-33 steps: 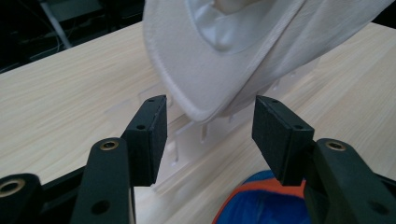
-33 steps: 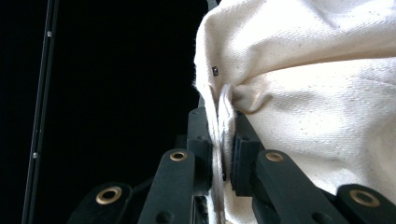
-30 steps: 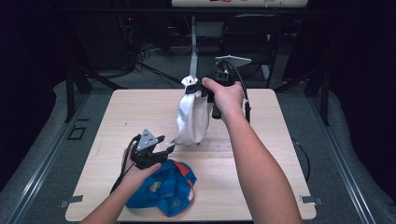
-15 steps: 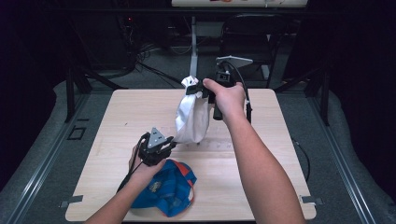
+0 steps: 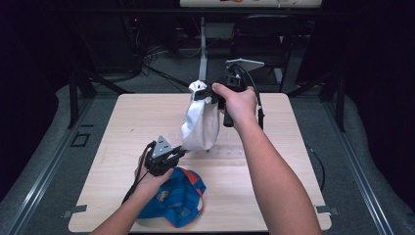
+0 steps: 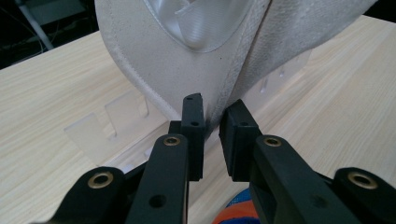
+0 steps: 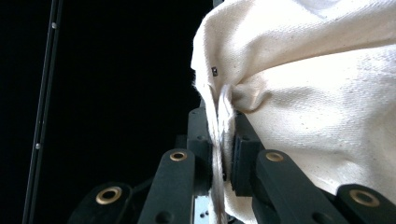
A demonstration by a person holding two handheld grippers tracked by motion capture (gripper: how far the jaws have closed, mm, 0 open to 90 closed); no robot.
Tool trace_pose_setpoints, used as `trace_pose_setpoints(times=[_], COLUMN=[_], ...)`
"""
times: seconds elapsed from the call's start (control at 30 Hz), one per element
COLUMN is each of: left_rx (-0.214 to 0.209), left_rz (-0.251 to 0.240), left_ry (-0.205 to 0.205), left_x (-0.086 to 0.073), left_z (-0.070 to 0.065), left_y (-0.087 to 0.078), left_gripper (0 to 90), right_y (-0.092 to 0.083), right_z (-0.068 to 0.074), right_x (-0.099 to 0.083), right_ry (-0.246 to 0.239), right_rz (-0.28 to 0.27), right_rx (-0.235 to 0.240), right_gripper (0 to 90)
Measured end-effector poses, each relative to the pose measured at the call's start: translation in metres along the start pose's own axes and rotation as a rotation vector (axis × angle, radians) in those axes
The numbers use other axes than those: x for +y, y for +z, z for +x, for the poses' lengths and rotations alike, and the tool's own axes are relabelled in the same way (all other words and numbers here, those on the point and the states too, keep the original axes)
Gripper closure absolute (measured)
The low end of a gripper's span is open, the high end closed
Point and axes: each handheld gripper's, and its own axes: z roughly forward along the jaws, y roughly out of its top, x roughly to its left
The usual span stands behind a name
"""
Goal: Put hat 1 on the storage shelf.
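Two grippers on one white cloth bag [image 5: 200, 125], which hangs above the table [image 5: 122, 122] mid-centre. R gripper [image 5: 211, 94] is held high, forearm stretched forward from the lower right, fist wrapped round the handle, jaws pointing left; in the right gripper view the jaws are clamped on a bunched fold at the bag's top edge [image 7: 219, 140]. L gripper [image 5: 182, 150] sits low, just over the table, forearm coming up from the bottom left, jaws aimed up-right at the bag's lower corner. L jaws have just been closing; in the left gripper view they pinch the bag's bottom seam [image 6: 212, 116] (cloth runs between the pads, narrow gap left). Blue-orange cap [image 5: 176, 198] lies on the table at the near edge, partly under the L hand [image 5: 151, 178]. A clear plastic piece [image 6: 107, 126] lies flat on the table behind the bag.
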Motion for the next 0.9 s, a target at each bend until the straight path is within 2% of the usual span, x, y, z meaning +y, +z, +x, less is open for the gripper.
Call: trace_pose_setpoints(times=[0.2, 0.47, 0.73, 0.9], left_rx=[0.009, 0.005, -0.033, -0.032], left_rz=[-0.009, -0.024, -0.032, 0.028], left_ry=[-0.028, -0.120, -0.221, -0.213], left_x=[-0.009, -0.021, -0.033, -0.037], left_z=[0.003, 0.009, 0.017, 0.017], left_y=[-0.003, -0.003, -0.003, 0.002], left_gripper=[82.5, 83.1, 82.9, 82.8], right_y=[0.010, 0.021, 0.034, 0.042], right_z=[0.001, -0.001, -0.005, -0.009], right_x=[-0.003, -0.006, -0.012, -0.013], right_ry=[-0.003, -0.007, -0.020, -0.020], right_rz=[0.024, 0.054, 0.092, 0.097], right_rx=[0.012, 0.002, -0.014, -0.036], right_gripper=[81.6, 81.5, 81.4, 81.1])
